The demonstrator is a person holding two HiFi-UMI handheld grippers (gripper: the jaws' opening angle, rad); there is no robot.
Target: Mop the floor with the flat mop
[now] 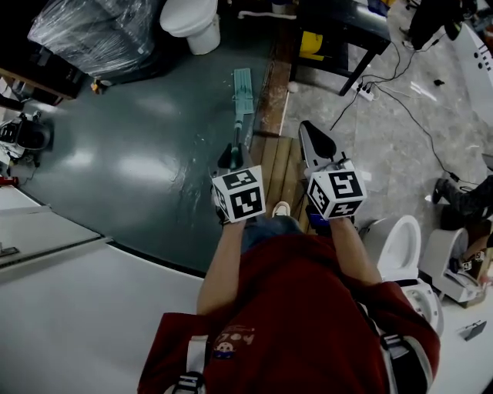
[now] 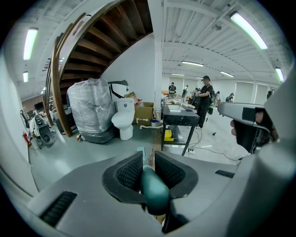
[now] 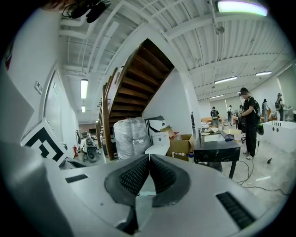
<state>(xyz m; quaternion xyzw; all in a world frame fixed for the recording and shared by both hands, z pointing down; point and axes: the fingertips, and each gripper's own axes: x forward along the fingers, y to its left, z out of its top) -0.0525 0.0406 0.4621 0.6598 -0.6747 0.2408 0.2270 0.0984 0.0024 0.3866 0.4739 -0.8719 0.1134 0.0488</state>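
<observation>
Two grippers show low in the head view. At ten o'clock from them sits a plastic-wrapped bundle [image 1: 92,31], with a white toilet [image 1: 192,23] just right of it, near eleven. The flat mop [image 1: 243,88] lies with its head on the dark, glossy floor [image 1: 131,161] at twelve o'clock from the left gripper [image 2: 148,157]. Its green handle [image 2: 155,190] runs back into that gripper, whose jaws pinch it. At three o'clock, the right gripper [image 3: 148,159] hangs over wooden planks [image 1: 279,165], jaws pressed together at the tips, nothing between. A black table [image 1: 343,23] stands at one o'clock.
</observation>
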